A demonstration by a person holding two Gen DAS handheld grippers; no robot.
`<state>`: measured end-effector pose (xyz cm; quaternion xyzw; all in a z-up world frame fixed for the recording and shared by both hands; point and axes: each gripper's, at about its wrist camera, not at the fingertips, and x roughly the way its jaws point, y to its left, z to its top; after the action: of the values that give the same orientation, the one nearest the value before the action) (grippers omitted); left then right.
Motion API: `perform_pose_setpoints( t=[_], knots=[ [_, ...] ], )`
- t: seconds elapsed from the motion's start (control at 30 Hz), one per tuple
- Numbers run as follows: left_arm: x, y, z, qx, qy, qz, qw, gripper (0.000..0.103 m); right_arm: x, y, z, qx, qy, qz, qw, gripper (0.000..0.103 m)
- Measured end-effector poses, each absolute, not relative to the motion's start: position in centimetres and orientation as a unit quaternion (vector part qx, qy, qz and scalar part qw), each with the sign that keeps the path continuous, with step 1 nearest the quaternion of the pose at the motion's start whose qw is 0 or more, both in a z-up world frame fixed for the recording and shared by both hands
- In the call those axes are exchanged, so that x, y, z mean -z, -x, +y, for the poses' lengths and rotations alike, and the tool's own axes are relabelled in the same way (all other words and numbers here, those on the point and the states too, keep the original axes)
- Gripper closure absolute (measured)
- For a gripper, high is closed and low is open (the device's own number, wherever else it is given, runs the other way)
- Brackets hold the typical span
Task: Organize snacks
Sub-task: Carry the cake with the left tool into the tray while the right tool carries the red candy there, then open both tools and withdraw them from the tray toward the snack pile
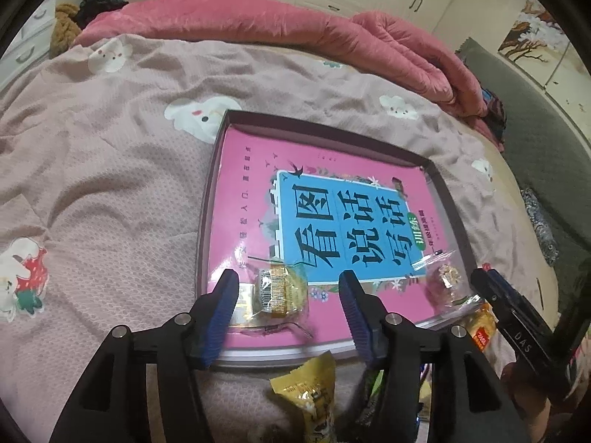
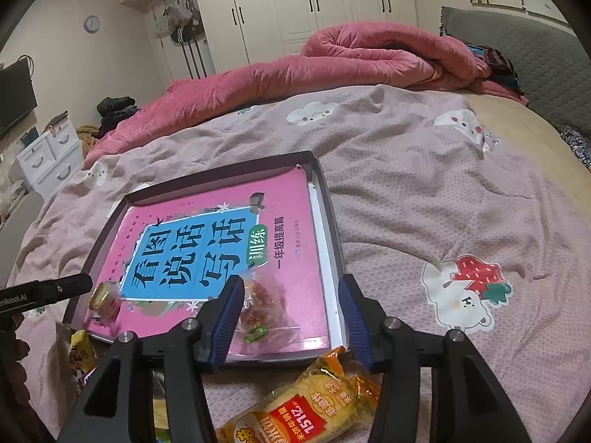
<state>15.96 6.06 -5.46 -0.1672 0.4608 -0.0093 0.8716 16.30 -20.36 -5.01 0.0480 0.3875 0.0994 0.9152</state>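
A shallow dark tray (image 1: 218, 147) (image 2: 330, 214) lies on the bed with a pink book (image 1: 251, 170) (image 2: 288, 221) inside. A clear-wrapped yellow snack (image 1: 282, 289) (image 2: 105, 297) and a clear-wrapped reddish snack (image 1: 447, 282) (image 2: 264, 306) lie on the book. My left gripper (image 1: 290, 317) is open, just above the yellow snack. My right gripper (image 2: 291, 317) is open, over the reddish snack, and shows in the left view (image 1: 506, 306). A yellow snack packet (image 1: 314, 398) and an orange-yellow packet (image 2: 310, 406) (image 1: 478, 326) lie on the bed before the tray.
The bed has a pinkish sheet (image 1: 110, 184) (image 2: 443, 203) with cartoon prints. A rolled pink quilt (image 1: 332, 33) (image 2: 369, 55) lies at the far side. A grey headboard (image 2: 517, 37) and white wardrobes (image 2: 295, 7) stand behind. More wrapped snacks (image 2: 79, 354) lie by the tray's near corner.
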Motion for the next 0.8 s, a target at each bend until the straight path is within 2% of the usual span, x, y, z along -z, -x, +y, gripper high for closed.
perform_pose_setpoints(
  t=[0.23,0.3,0.8],
  knots=[
    [4.3,-15.1,6.4,0.005,0.171,0.451,0.876,0.039,3.9,-15.6,-20.4,-0.106,-0.049,0.372,0.921,0.044],
    [3.9,-14.9,6.5,0.006,0.174,0.447,0.877,0.034,3.5,-15.2,-20.3,-0.110,-0.046,0.368,0.922,0.043],
    [2.2,-13.0,6.7,-0.007,0.150,0.433,0.889,0.029,2.0,-13.3,-19.6,-0.131,-0.045,0.356,0.924,0.037]
  ],
)
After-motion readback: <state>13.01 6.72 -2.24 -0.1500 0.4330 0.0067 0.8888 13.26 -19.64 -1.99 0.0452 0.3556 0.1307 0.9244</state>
